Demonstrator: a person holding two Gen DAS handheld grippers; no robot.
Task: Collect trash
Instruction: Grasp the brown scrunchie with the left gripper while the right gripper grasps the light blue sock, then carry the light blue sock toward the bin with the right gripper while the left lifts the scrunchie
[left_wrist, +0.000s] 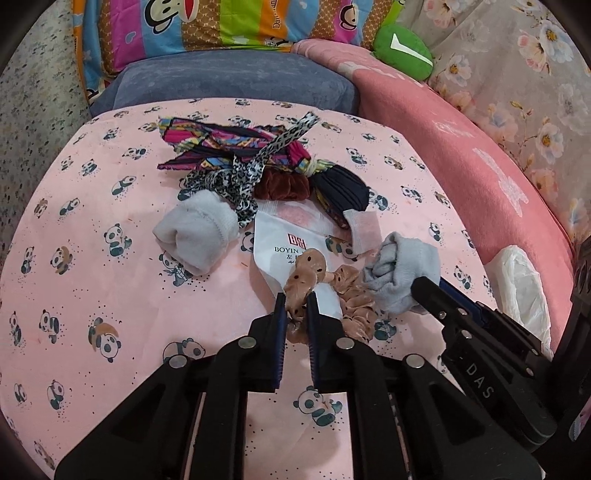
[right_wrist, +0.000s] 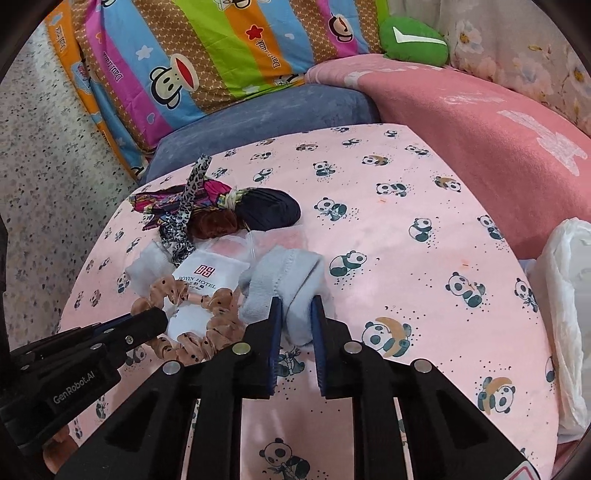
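Observation:
On the pink panda-print cloth (left_wrist: 110, 266) lies a heap of small items. My left gripper (left_wrist: 297, 300) is shut on a brown dotted scrunchie (left_wrist: 312, 264), which lies over a white hotel packet (left_wrist: 275, 240). In the right wrist view, my right gripper (right_wrist: 295, 303) is shut on a rolled grey sock (right_wrist: 284, 273). The same sock (left_wrist: 404, 269) shows in the left wrist view, with the right gripper (left_wrist: 430, 286) on it. A second rolled grey sock (left_wrist: 195, 232) lies loose to the left. The left gripper (right_wrist: 159, 322) enters the right wrist view from the left, by the scrunchie (right_wrist: 218, 301).
Behind the packet lie a colourful scarf (left_wrist: 221, 144), a leopard ribbon (left_wrist: 258, 162), a dark red scrunchie (left_wrist: 282, 186) and a navy cloth bundle (left_wrist: 343, 190). A white plastic bag (right_wrist: 569, 295) sits at the right edge. Cushions and a pink blanket (right_wrist: 480, 122) border the back.

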